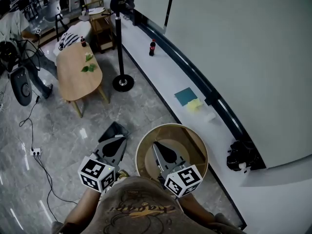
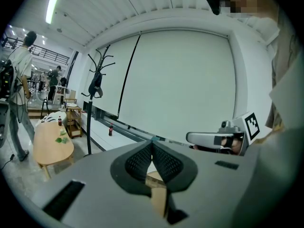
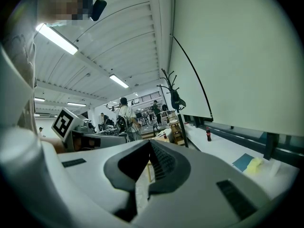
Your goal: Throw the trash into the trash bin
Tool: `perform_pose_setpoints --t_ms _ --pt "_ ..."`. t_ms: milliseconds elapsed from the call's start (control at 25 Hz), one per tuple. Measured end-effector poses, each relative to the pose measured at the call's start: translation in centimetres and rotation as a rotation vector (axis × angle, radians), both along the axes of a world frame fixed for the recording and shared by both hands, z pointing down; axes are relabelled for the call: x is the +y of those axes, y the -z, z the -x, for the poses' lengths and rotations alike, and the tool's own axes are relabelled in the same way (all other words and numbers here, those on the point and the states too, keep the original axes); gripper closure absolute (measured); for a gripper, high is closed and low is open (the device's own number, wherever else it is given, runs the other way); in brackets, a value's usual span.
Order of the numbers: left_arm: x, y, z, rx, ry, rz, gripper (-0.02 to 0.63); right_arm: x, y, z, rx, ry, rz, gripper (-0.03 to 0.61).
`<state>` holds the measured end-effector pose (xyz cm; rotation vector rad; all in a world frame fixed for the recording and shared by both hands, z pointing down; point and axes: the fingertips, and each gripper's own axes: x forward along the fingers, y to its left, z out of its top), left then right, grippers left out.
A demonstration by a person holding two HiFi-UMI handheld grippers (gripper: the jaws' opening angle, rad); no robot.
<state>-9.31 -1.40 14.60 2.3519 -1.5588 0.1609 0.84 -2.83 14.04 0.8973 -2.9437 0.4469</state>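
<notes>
A round trash bin (image 1: 195, 139) with a tan wooden rim stands on the grey floor just in front of me. My right gripper (image 1: 156, 144) hangs over the bin's near left part, its jaws together with nothing between them. My left gripper (image 1: 123, 139) is left of the bin, above a dark flat object (image 1: 113, 129) on the floor, and is also shut and empty. In the left gripper view the left gripper (image 2: 152, 143) points level towards the white wall. The right gripper (image 3: 150, 142) points along the room. Green scraps (image 1: 89, 67) lie on the oval wooden table (image 1: 73, 84) further off.
A coat stand's round base (image 1: 123, 83) sits between table and bin. The white ledge (image 1: 165, 74) along the wall carries a cola bottle (image 1: 152, 47), a blue sheet (image 1: 185, 95), a yellow piece (image 1: 194, 105) and a black object (image 1: 240, 155). Cables (image 1: 39, 160) trail on the floor at left.
</notes>
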Motion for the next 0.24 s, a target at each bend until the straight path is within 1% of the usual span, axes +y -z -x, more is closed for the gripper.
perform_pose_setpoints --t_ms 240 --pt "-0.12 -0.07 -0.71 0.009 0.010 0.012 0.595 -0.23 0.00 -0.52 -0.003 0.008 0.001 0.561"
